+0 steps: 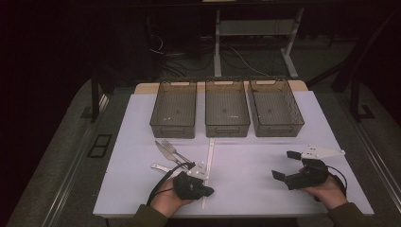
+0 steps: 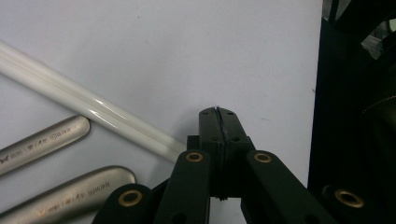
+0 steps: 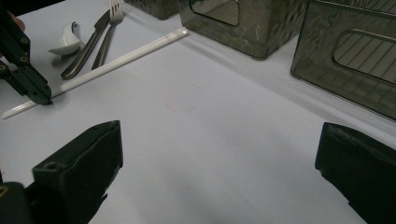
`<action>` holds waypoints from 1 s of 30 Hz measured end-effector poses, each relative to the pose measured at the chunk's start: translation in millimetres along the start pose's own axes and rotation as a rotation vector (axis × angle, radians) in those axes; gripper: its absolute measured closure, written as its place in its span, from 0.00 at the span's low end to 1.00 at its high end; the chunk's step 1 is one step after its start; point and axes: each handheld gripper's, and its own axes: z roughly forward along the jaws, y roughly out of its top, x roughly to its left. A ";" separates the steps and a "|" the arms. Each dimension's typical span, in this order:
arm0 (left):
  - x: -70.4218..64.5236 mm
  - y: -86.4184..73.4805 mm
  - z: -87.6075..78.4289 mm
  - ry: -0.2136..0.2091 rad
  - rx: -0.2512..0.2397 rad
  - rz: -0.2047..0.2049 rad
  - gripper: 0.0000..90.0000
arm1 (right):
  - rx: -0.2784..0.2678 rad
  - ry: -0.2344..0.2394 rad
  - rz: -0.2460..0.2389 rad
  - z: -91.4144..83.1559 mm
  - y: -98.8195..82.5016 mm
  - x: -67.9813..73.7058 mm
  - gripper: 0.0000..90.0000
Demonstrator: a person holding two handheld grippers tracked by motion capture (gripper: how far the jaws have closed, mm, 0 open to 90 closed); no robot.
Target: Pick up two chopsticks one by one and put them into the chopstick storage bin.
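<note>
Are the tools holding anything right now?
No. The left tool is shut on nothing, beside the white stick. The right tool is open over the bare table.

Brushed-metal knife (image 2: 70,193) and fork (image 2: 42,142), glossy white plastic rod (image 2: 93,109), matt white table (image 2: 187,46).

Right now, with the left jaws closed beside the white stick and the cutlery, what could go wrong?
1. The left gripper is shut with nothing between its jaws, right beside the white stick; pushing on may roll it away instead of gripping it.
2. The knife and fork lie side by side near a white spoon; a grab there could catch two.
3. The right gripper is open over bare table, some way from the cutlery.
</note>
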 end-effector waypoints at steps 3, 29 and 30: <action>0.2 -2.0 -2.6 -0.005 0.001 -0.009 0.99 | 0.001 0.000 0.000 -0.1 -0.1 -0.1 0.01; 67.1 51.7 -16.9 0.203 -0.096 -0.179 0.72 | -0.002 0.002 0.004 0.5 0.3 -1.1 0.01; 76.5 57.5 -13.2 0.228 -0.090 -0.195 0.79 | -0.003 0.002 0.002 0.3 0.2 -1.3 0.01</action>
